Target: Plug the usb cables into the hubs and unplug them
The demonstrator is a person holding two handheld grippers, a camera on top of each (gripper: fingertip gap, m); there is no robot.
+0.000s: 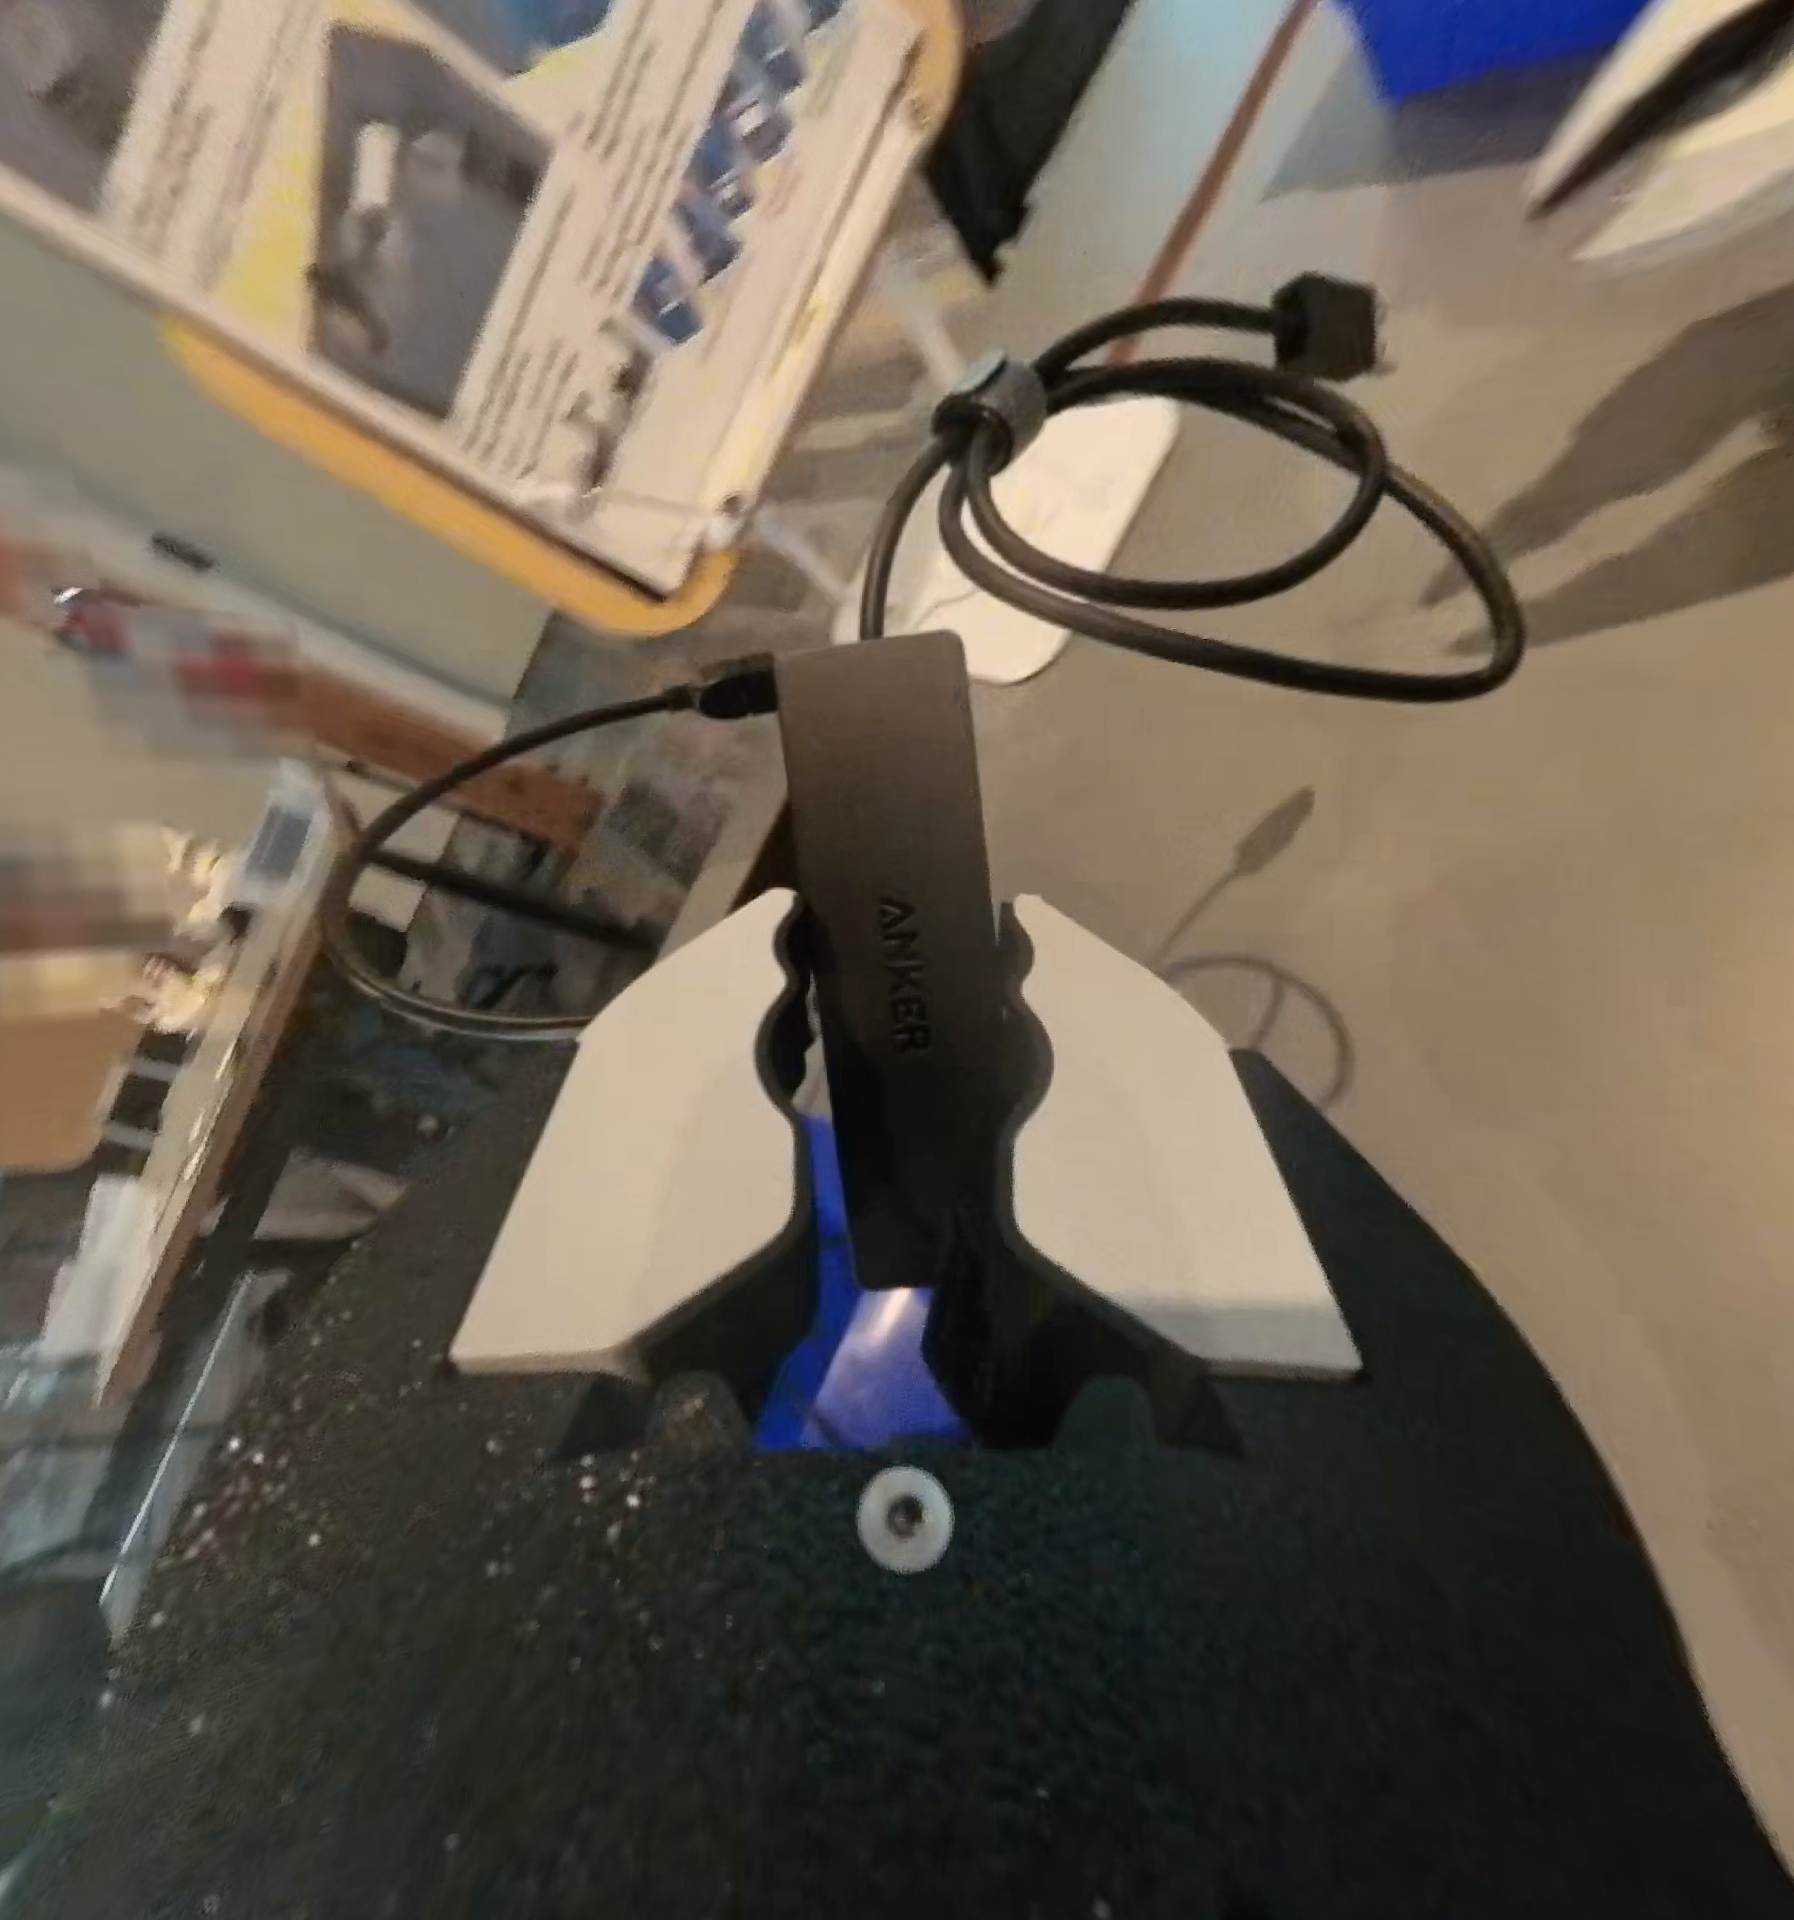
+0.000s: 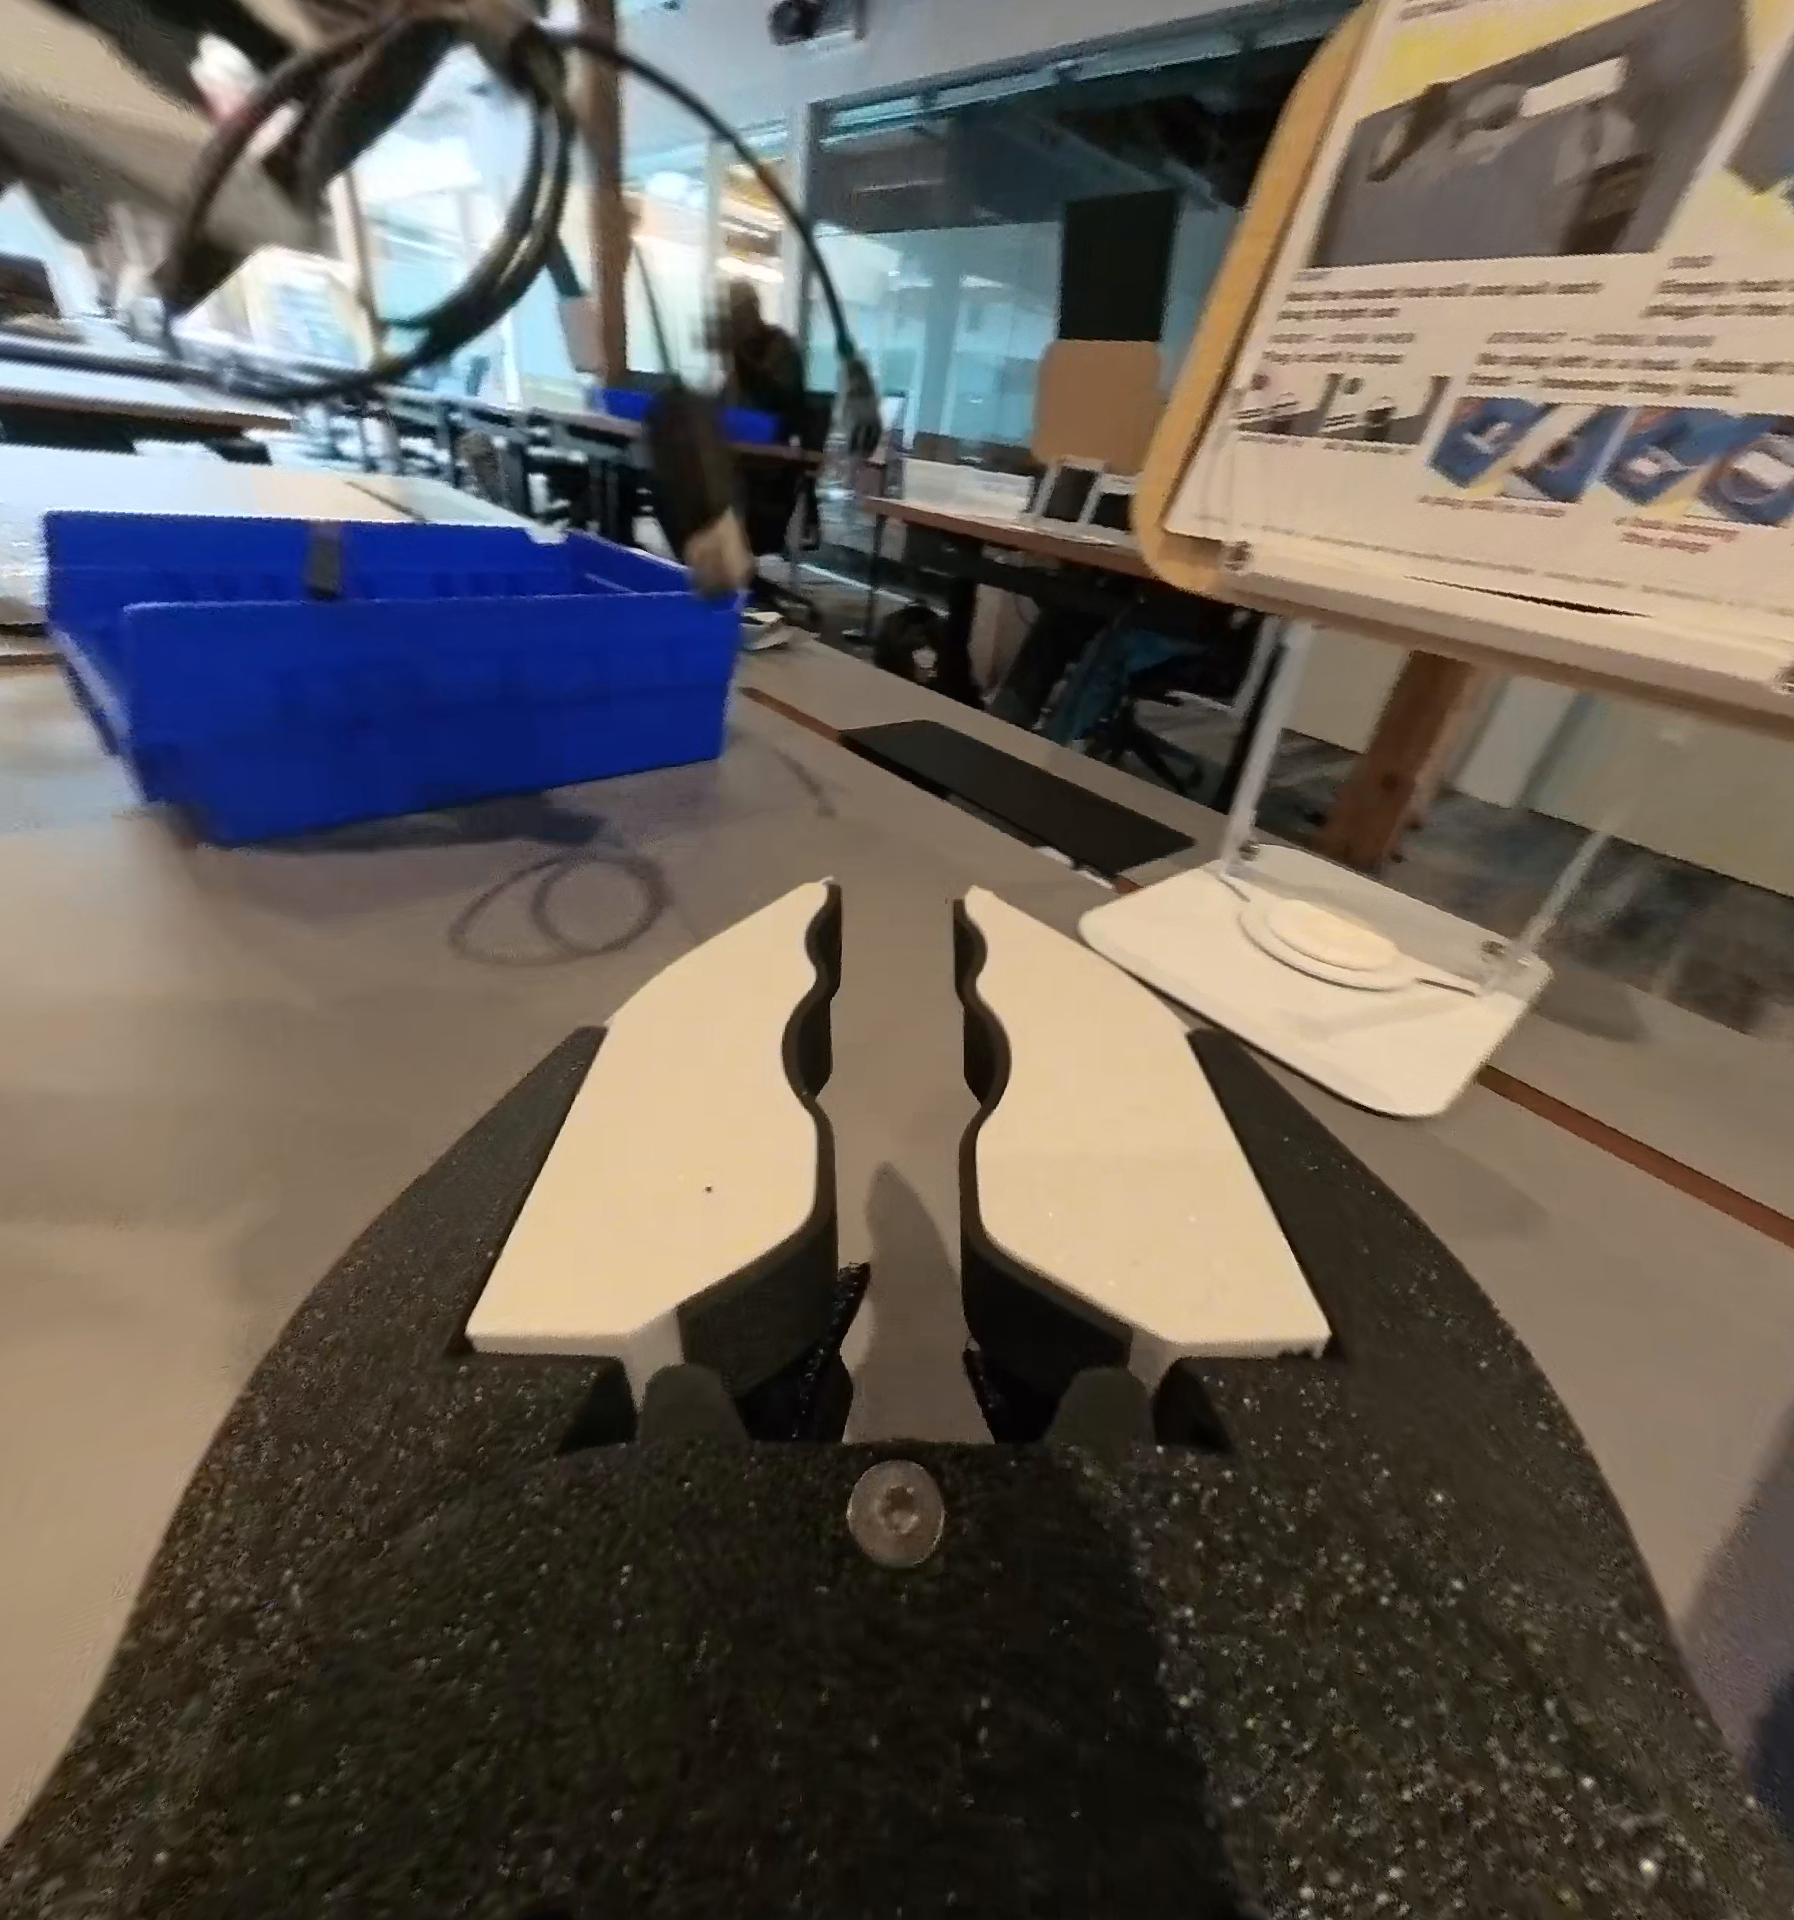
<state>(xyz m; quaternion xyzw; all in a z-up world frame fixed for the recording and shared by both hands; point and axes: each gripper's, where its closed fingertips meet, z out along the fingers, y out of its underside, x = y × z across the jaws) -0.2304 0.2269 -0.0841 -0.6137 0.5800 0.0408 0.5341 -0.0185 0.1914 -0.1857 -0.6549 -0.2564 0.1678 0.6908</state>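
Two tongs — left gripper (image 1: 903, 925) clamps the grey hub (image 1: 877, 883) aloft; right gripper (image 2: 893, 914) slightly parted, empty, over bare table (image 2: 197, 1039) — blue bin (image 2: 405, 675) well ahead

A short row of embossed capital letters, a brand mark, runs lengthwise along the top face of the dark grey slim rectangular hub (image 1: 888, 831), and it is sharp enough to read. The white printed instruction sheet (image 2: 1558, 312), fixed on a tan wooden board with rounded corners (image 1: 436, 499), carries headings, blocks of black text and small captions beneath a row of blue photographs. All of it is too blurred to read in either view.
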